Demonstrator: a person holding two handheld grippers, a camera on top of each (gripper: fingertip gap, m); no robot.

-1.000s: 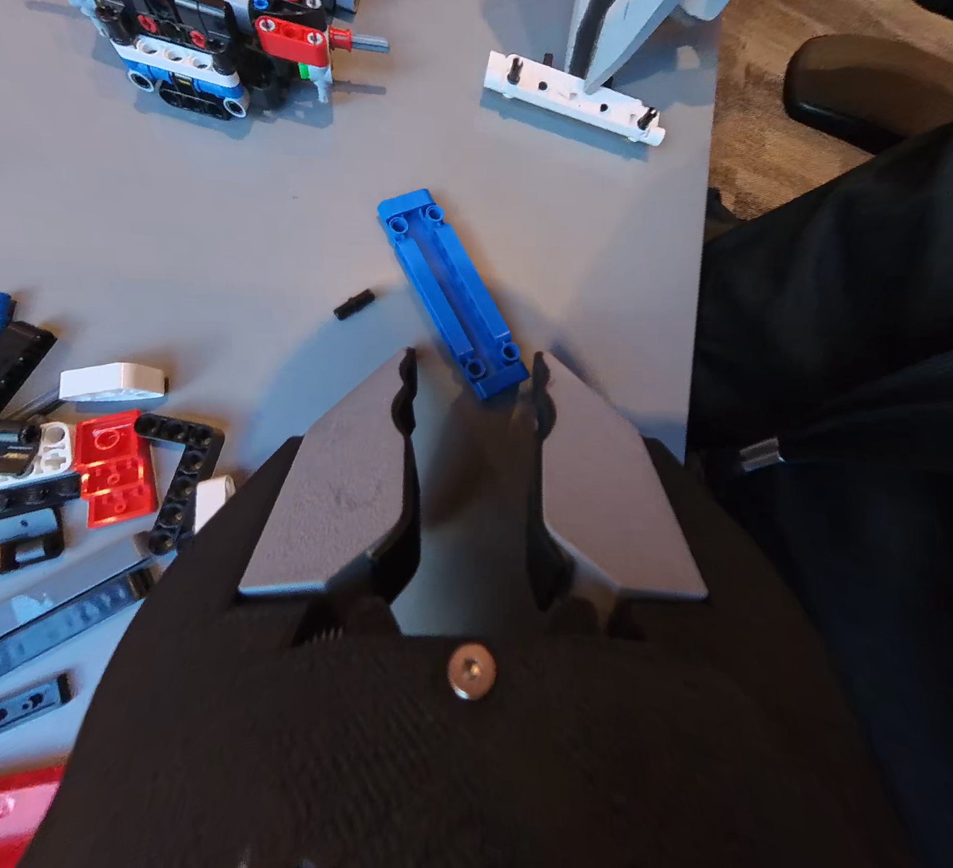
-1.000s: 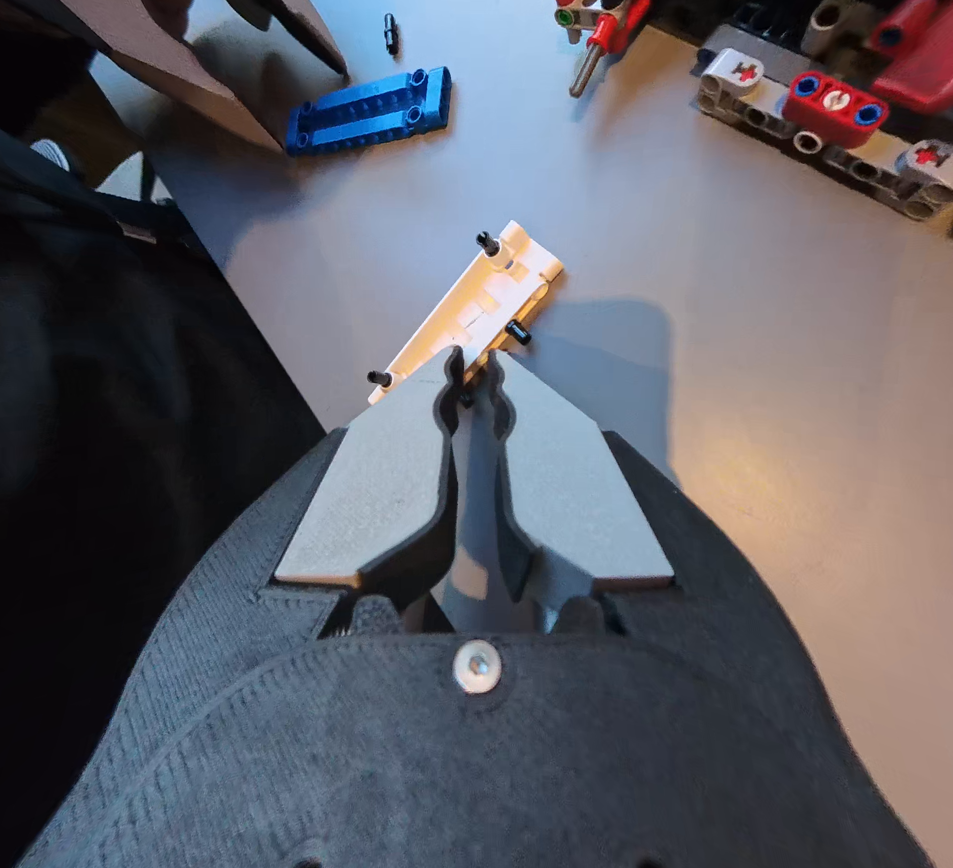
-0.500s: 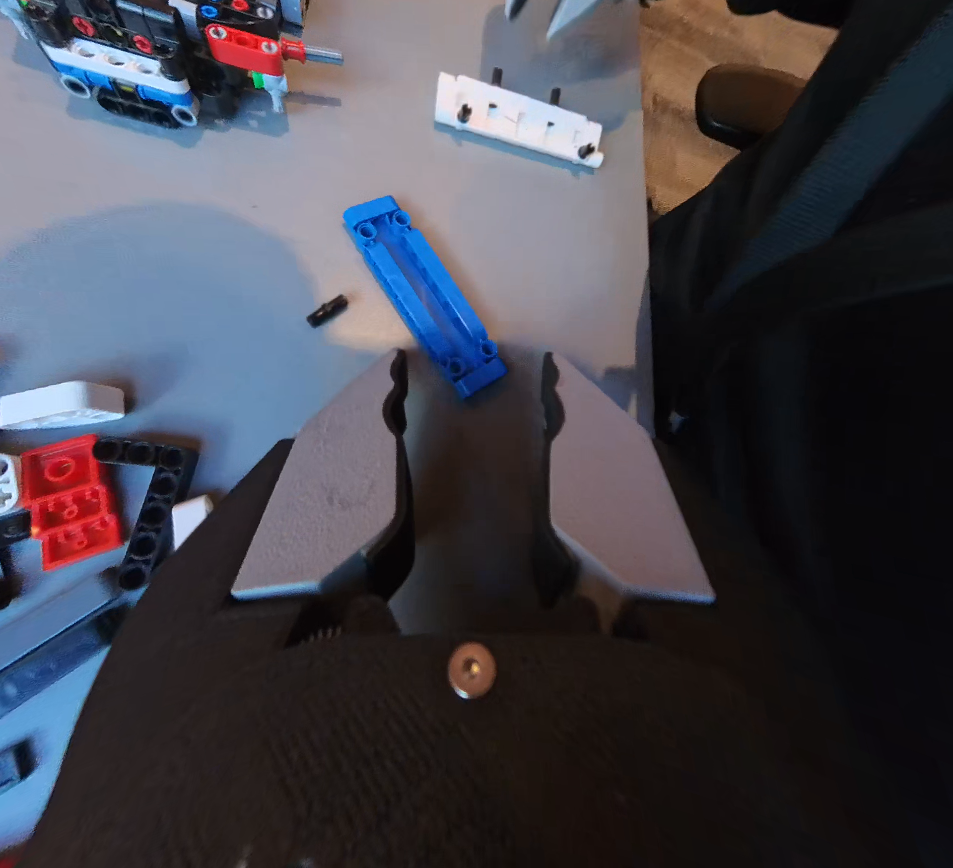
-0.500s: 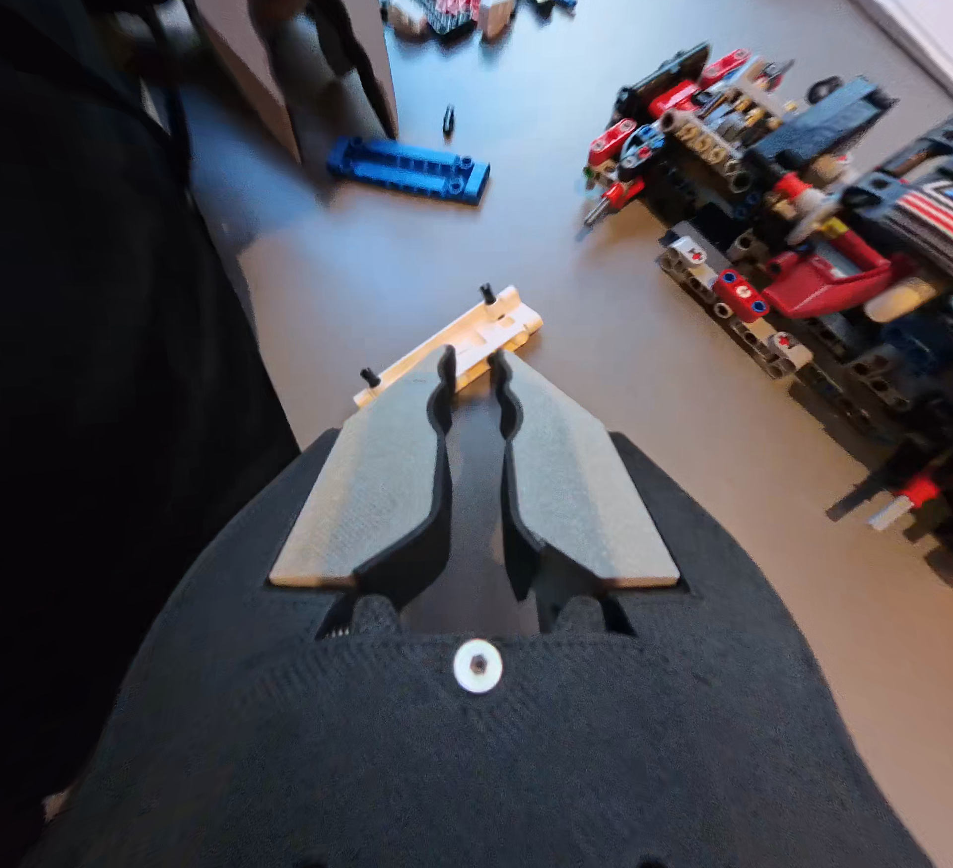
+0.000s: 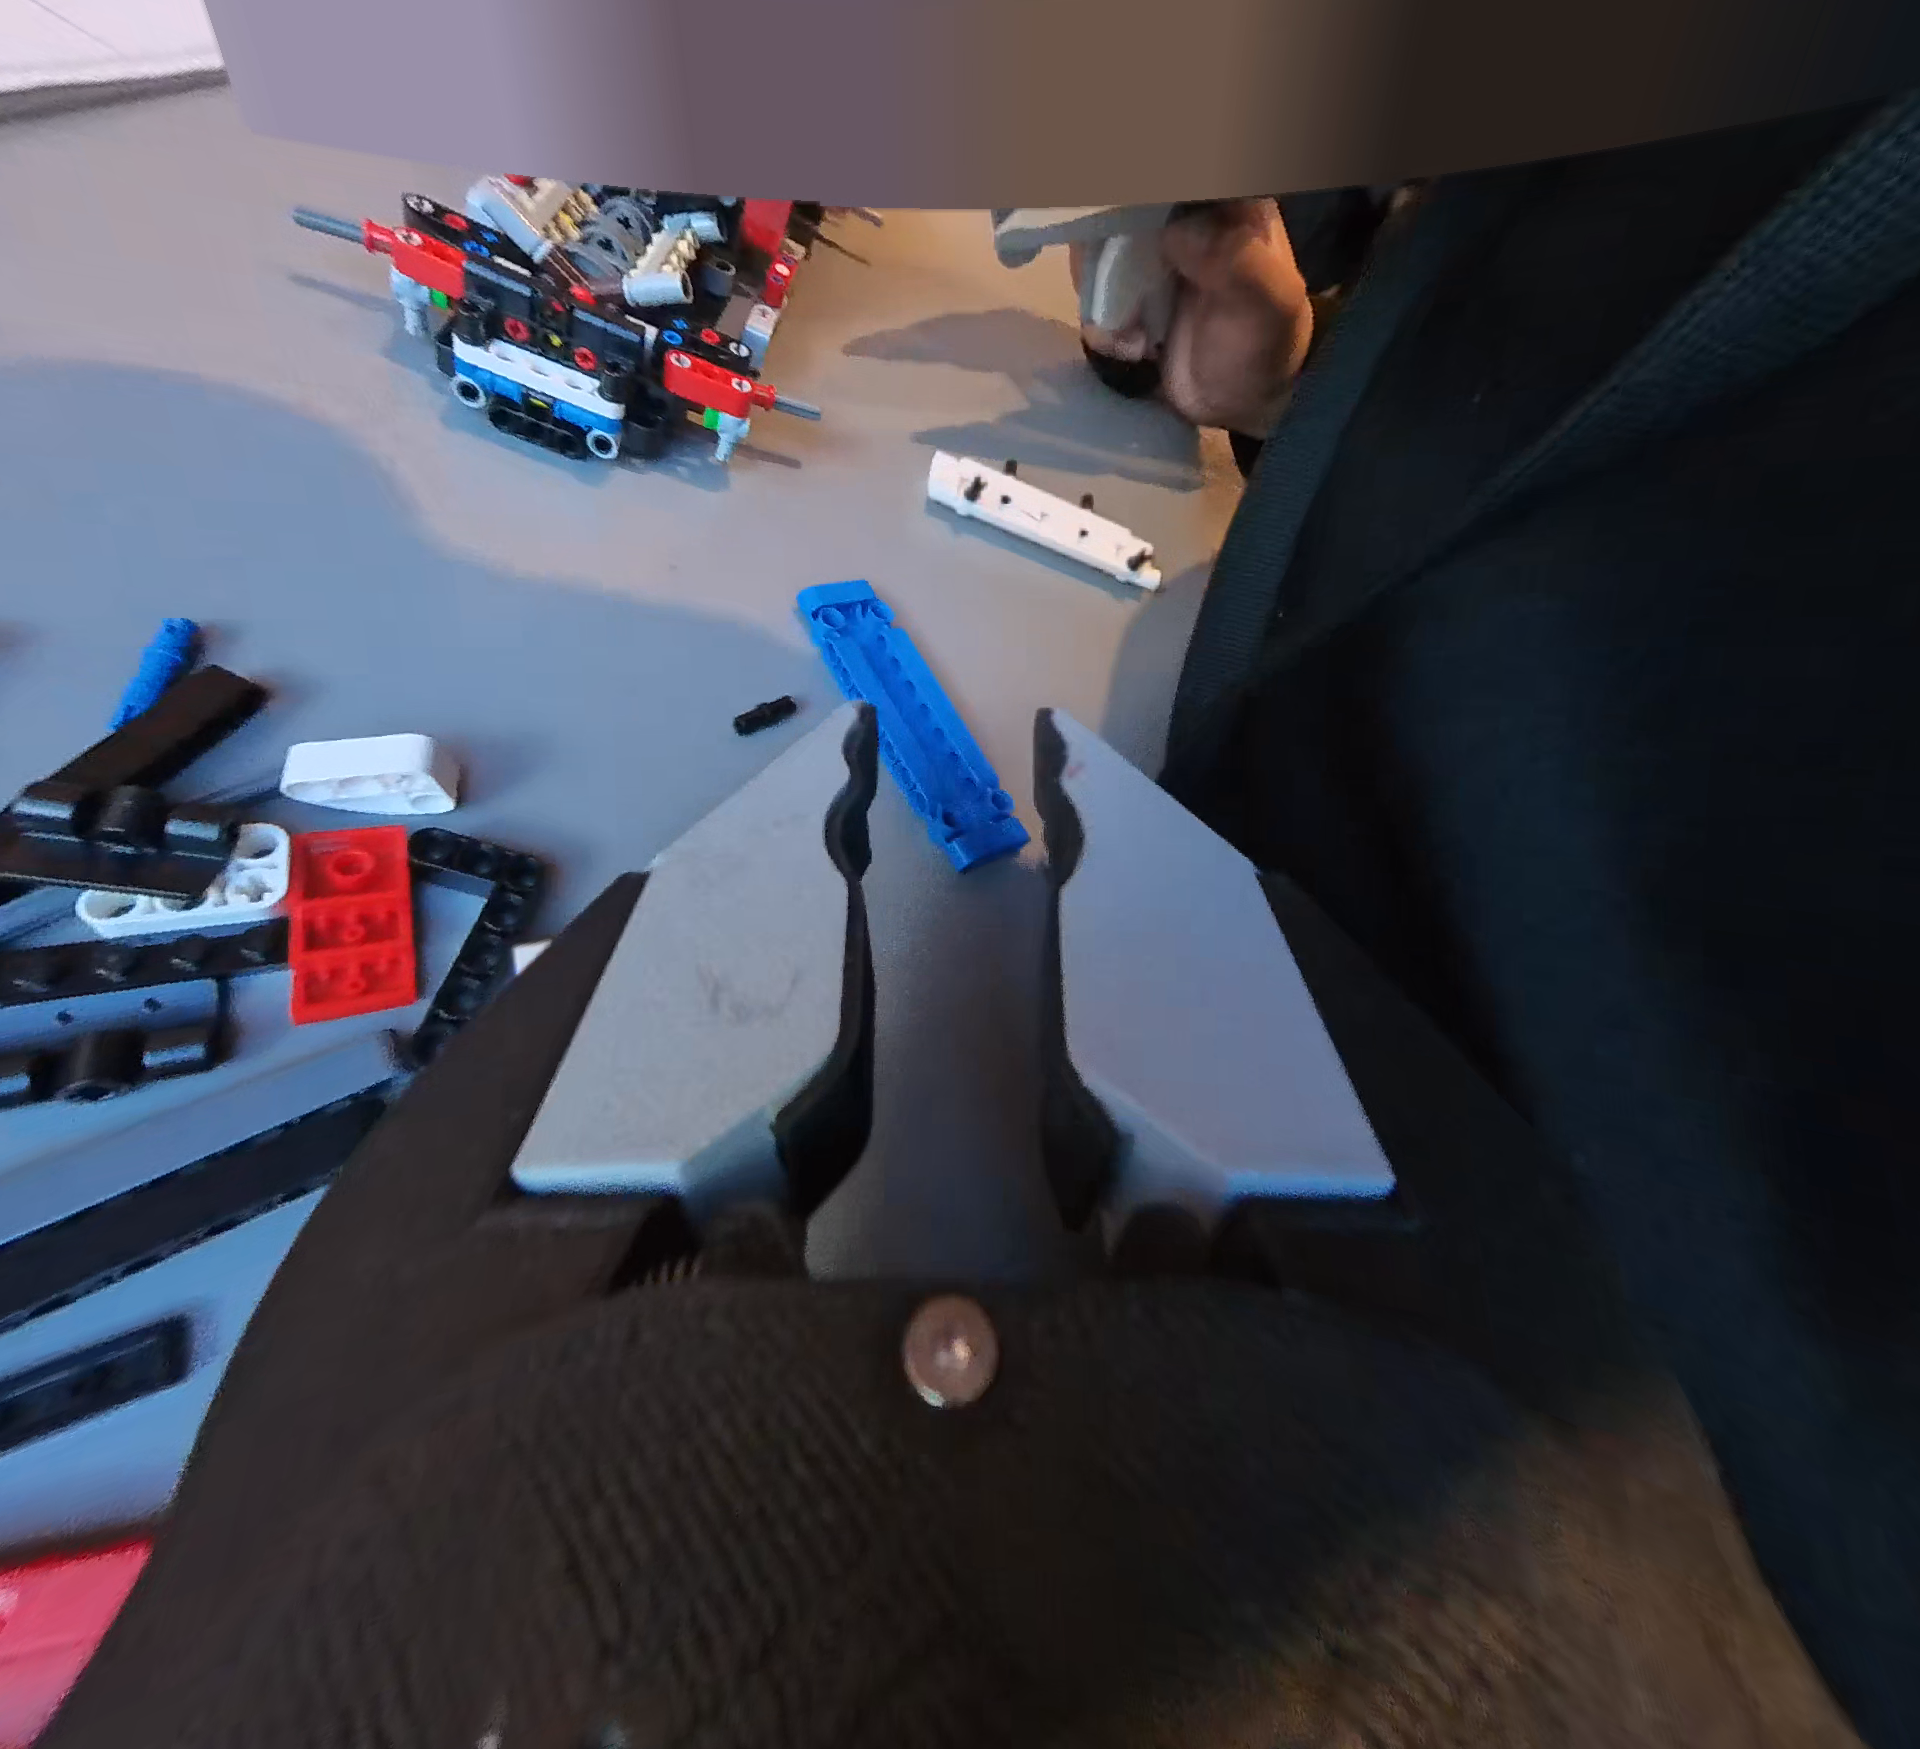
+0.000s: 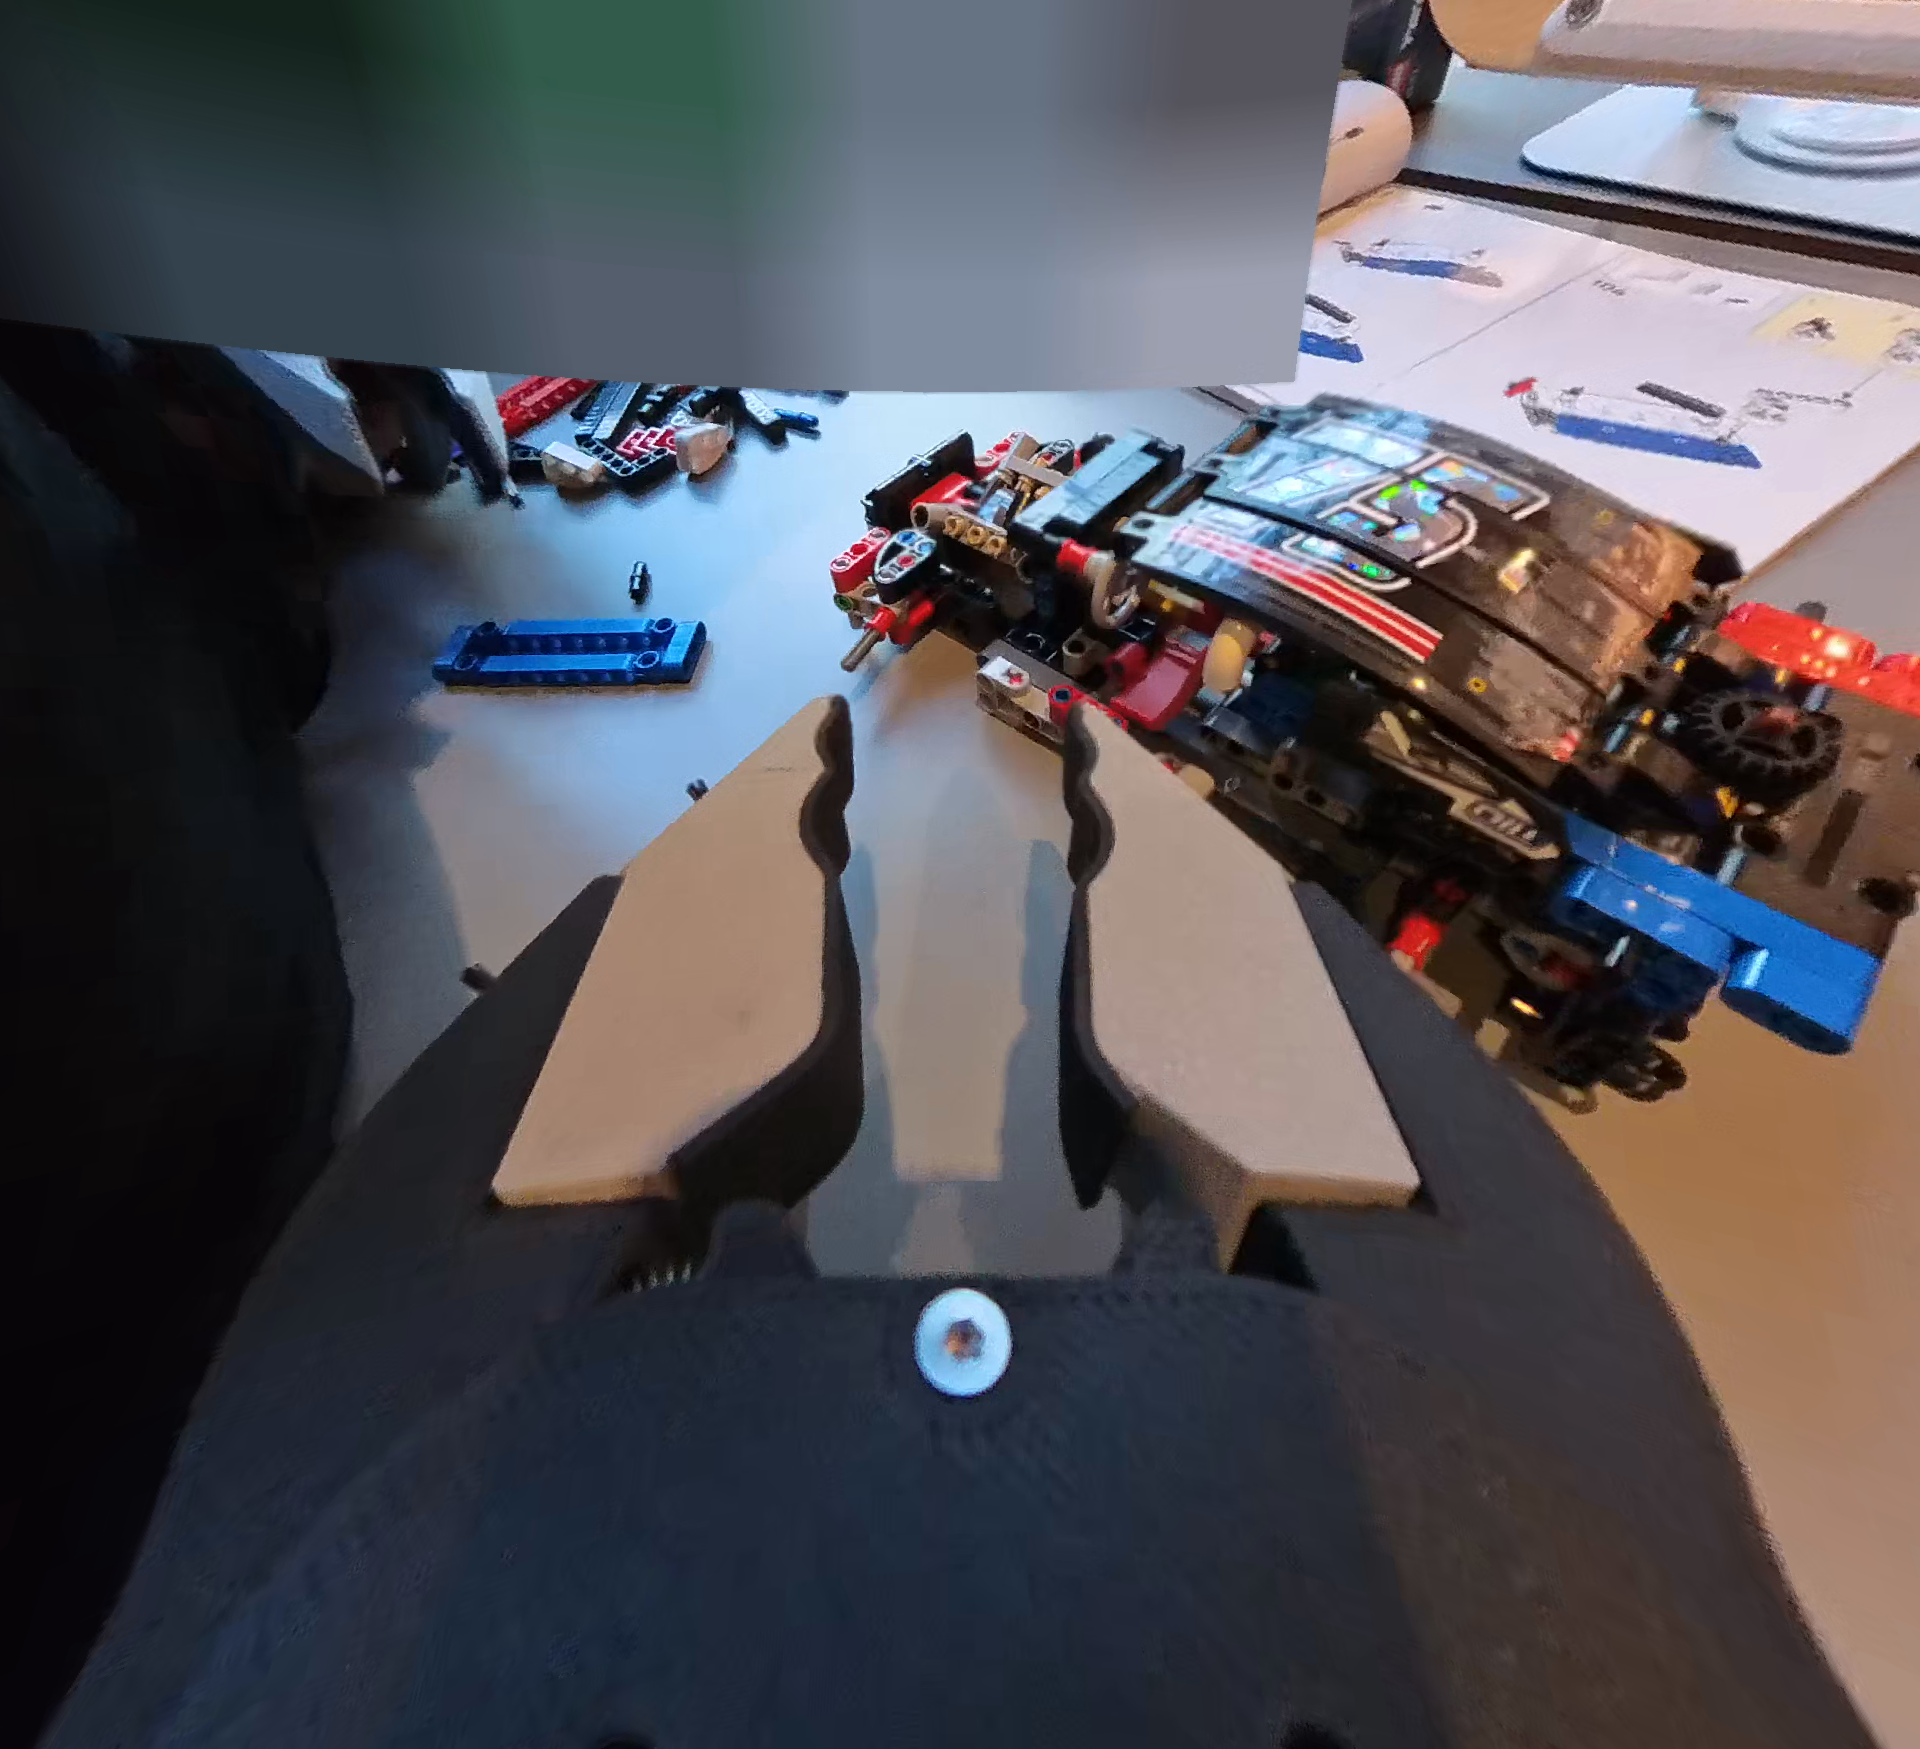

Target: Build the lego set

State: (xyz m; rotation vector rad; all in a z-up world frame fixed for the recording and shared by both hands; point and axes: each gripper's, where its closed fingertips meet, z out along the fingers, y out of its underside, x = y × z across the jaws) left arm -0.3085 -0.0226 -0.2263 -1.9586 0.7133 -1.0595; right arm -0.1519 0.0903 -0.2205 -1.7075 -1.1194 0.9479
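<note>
Beside the part-built lego car (image 6: 1351, 660), both grippers hang spread and empty. Left gripper (image 5: 951, 743): jaws apart, framing the near end of the blue panel (image 5: 909, 723), which lies flat on the grey table (image 5: 623, 546) in front of the car, probably lined up for a grasp. Right gripper (image 6: 956, 743): jaws apart over bare table just before the car. White panel (image 5: 1039, 520) with black pins lies apart from the car (pins up, likely prepared for joining). Loose black pin (image 5: 764, 714) near the blue panel. No containers; spare pieces (image 5: 260, 889) lie heaped left of the car.
</note>
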